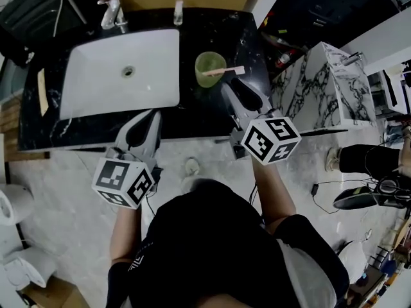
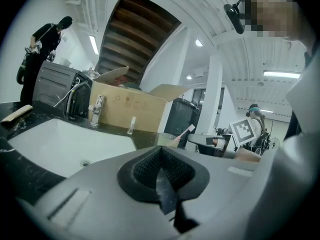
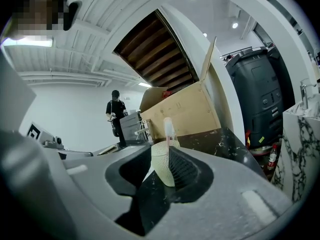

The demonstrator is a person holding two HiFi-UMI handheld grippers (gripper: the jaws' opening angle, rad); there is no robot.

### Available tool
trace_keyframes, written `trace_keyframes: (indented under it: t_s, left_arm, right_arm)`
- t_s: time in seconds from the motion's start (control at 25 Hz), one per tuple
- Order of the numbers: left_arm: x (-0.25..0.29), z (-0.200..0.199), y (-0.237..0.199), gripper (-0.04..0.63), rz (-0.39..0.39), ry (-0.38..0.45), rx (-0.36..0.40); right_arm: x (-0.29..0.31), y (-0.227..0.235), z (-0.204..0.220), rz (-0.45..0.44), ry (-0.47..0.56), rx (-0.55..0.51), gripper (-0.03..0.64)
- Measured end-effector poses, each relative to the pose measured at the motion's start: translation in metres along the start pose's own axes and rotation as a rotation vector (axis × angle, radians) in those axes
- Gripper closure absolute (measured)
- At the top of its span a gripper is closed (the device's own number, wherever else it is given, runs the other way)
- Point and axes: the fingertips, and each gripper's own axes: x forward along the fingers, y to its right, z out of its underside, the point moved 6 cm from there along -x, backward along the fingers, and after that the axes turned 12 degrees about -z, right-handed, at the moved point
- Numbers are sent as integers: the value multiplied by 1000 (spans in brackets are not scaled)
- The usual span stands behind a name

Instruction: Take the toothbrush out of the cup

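My right gripper sits low over the tabletop, just short of the cup and aimed at it from the near right. Its fingers stand wide with nothing in them; looking along them I see the cup framed in the gap, ahead of the tips rather than between them. I judge the wide gap is there so that I can close on the stick without knocking the rim.

The toothbrush is in the cup, not yet taken; it leans over the rim with its free end pointing right, toward my right gripper. That lean is why I come in from this side; the free end is the nearest part to grip, clear of the cup wall.

The cup stands upright on the dark tabletop, just right of the sink and towards the back. It looks light, so I judge a sideways tug could tip it; a pull along the lean seems safer.

My left gripper hangs back over the front edge of the tabletop, by the sink's near right corner and well apart from the cup. Its fingers show only a narrow gap and hold nothing; I judge it is parked out of the way, near enough to steady the cup if 1 hand is not enough.
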Motion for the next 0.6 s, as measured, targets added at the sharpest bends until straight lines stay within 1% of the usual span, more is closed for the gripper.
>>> trace_keyframes:
  t_s: [0.24,0.6]
  left_arm:
    - [19,-3,-5,589,-11,5,-7]
    - [37,-10,-11,589,-22,4,-20]
  right_arm:
    - [17,14,-6,-9,3,-21,503]
    - [37,19,-11,-37,-24,-82,506]
